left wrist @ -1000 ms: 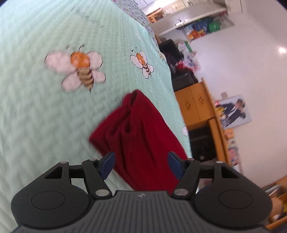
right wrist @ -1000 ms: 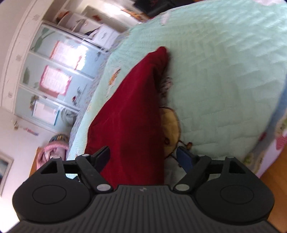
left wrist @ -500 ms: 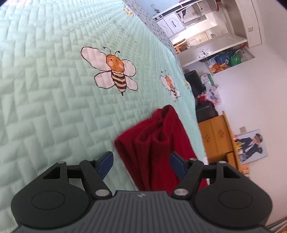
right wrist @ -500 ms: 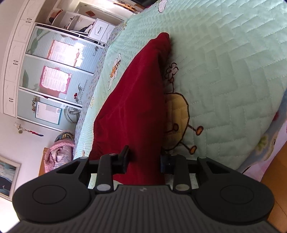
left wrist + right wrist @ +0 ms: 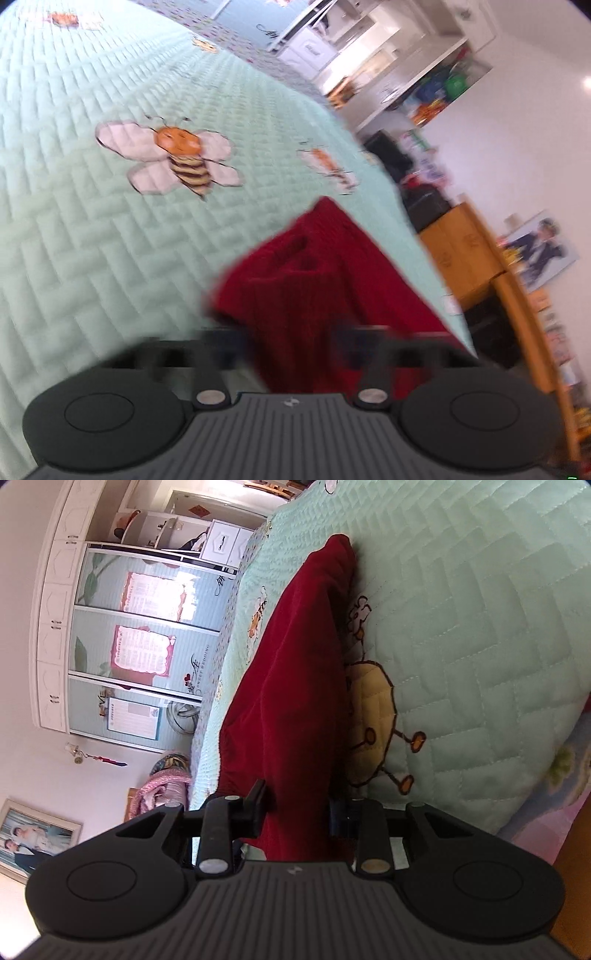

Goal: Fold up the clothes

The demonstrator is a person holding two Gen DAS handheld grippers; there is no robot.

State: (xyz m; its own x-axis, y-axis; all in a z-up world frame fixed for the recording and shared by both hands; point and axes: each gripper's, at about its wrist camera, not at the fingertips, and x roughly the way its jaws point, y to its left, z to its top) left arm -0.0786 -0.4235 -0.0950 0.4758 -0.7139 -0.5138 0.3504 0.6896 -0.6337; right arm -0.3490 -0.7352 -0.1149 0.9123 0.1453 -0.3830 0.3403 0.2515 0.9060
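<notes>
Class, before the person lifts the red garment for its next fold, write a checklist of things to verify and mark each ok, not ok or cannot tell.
1. Right hand-held gripper closed on the red garment: ok, fingers pinch the cloth.
2. Left hand-held gripper gripping the garment: cannot tell, the view is blurred.
3. Garment lying flat: not ok, it is bunched with folds.
4. Garment fully on the quilt: cannot tell, it lies near the edge.
5. Quilt beside the garment free of other items: ok.

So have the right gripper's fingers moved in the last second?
Yes. The right gripper has closed in from wide open; its fingers now press the red garment beside the quilt's yellow embroidered figure.
</notes>
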